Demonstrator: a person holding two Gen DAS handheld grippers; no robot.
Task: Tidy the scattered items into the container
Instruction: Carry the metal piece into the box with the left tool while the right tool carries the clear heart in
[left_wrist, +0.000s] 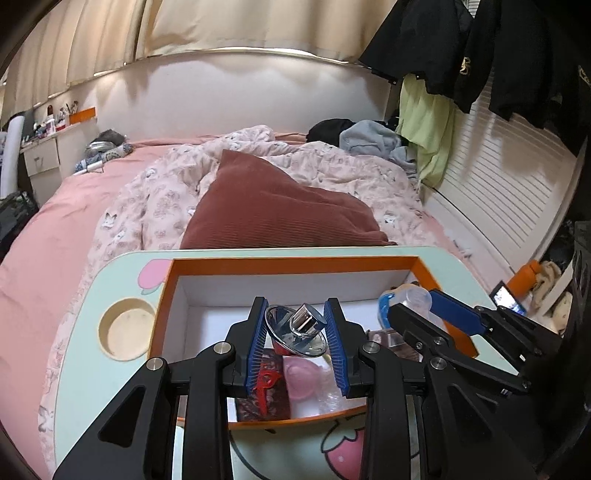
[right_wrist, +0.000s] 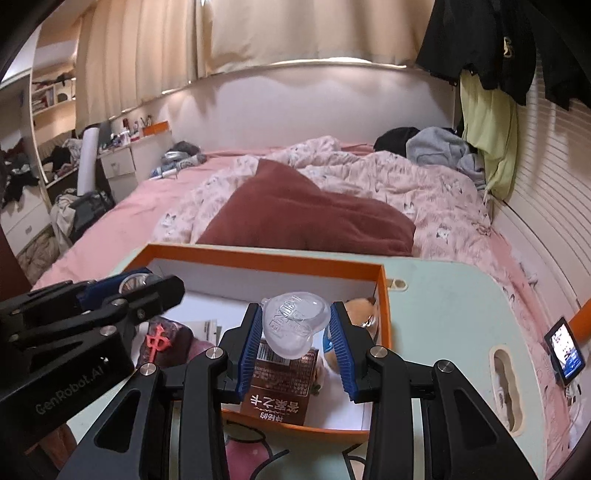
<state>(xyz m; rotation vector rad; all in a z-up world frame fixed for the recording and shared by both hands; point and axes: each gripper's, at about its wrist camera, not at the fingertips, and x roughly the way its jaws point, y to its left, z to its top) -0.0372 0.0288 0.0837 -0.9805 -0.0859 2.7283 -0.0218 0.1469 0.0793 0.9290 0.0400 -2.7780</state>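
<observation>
Beyond both sets of jaws lies the bed (left_wrist: 55, 229), with a maroon pillow (left_wrist: 280, 206) on the rumpled quilt. Under the jaws stands the mint counter (left_wrist: 92, 295), a lap tray set on the bed, carrying the orange box (left_wrist: 295, 263) with its white inside.

In the box, below the jaws, lie a brown carton (right_wrist: 280, 384), a dark pouch with a red charm (right_wrist: 159, 341), a pink pad (left_wrist: 303, 376) and a plush toy (right_wrist: 360, 306) by the right wall.

The left gripper (left_wrist: 295, 325) pinches a chrome knob (left_wrist: 297, 328) on its mirrored disc between the blue pads, held over the box. The right gripper (right_wrist: 295, 326) pinches a clear plastic cap (right_wrist: 295, 325), also over the box, just right of the left one.

Risks, as I judge them: the 2 grippers sit close, so a careless move could knock them together. The knob is smooth and gripped by its disc rim, so it may slip or roll on release. The cap is light and could bounce off the carton, or land outside if let go near the wall.
</observation>
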